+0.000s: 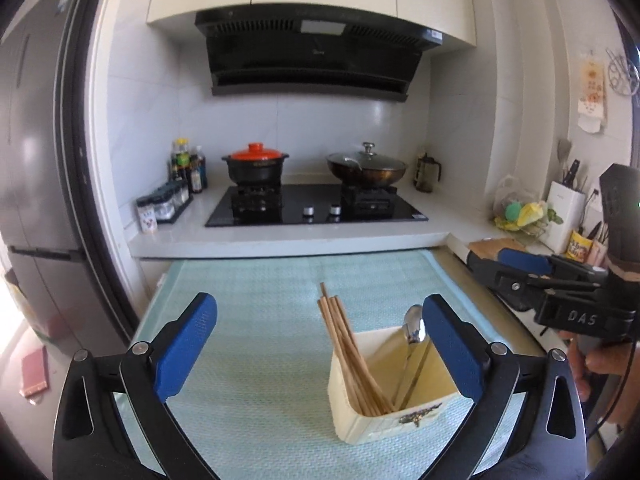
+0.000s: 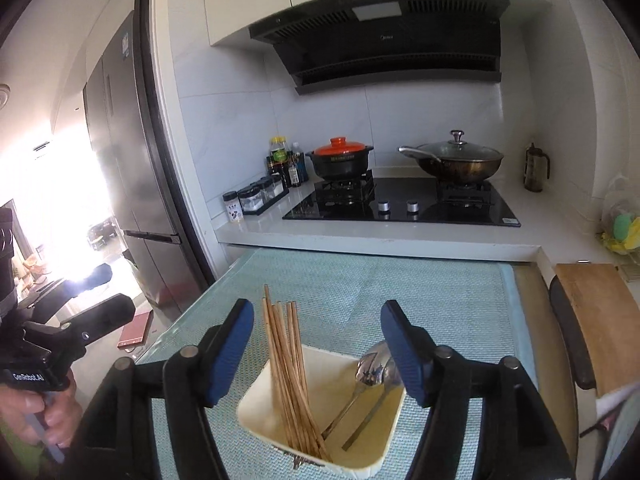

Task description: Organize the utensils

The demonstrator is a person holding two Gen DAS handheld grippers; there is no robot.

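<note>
- Two grippers hang over a table covered with a pale green mat (image 1: 256, 320), and both stand open with nothing pressed between their blue pads.
- In the left wrist view the left gripper (image 1: 320, 344) has its jaws spread very wide. The cream box (image 1: 384, 416) sits on the mat toward its right finger, whose blue pad (image 1: 452, 344) covers the far right corner of the box – whether it touches the box I cannot tell.
- A bundle of wooden chopsticks (image 1: 344, 344) leans in the left part of the box, with the tips rising over the rim and tilting to the left. They lie between the two pads but nearer to the right one, and well apart from the left one.
- Metal spoons (image 1: 414, 330) stand in the right part of the box, the bowls just beside the right pad.
- In the right wrist view the right gripper (image 2: 316, 344) is open less wide, and the box lies below it, between its two fingers.
- Here the chopsticks rise near the left pad and the spoons lean just beside the right pad (image 2: 404, 356) – no pad closes on either.
- Each gripper shows at the edge of the other's view, with a hand (image 2: 52, 412) on the handle of the left one.
- Behind the table is a counter with a black stove (image 1: 316, 208).
</note>
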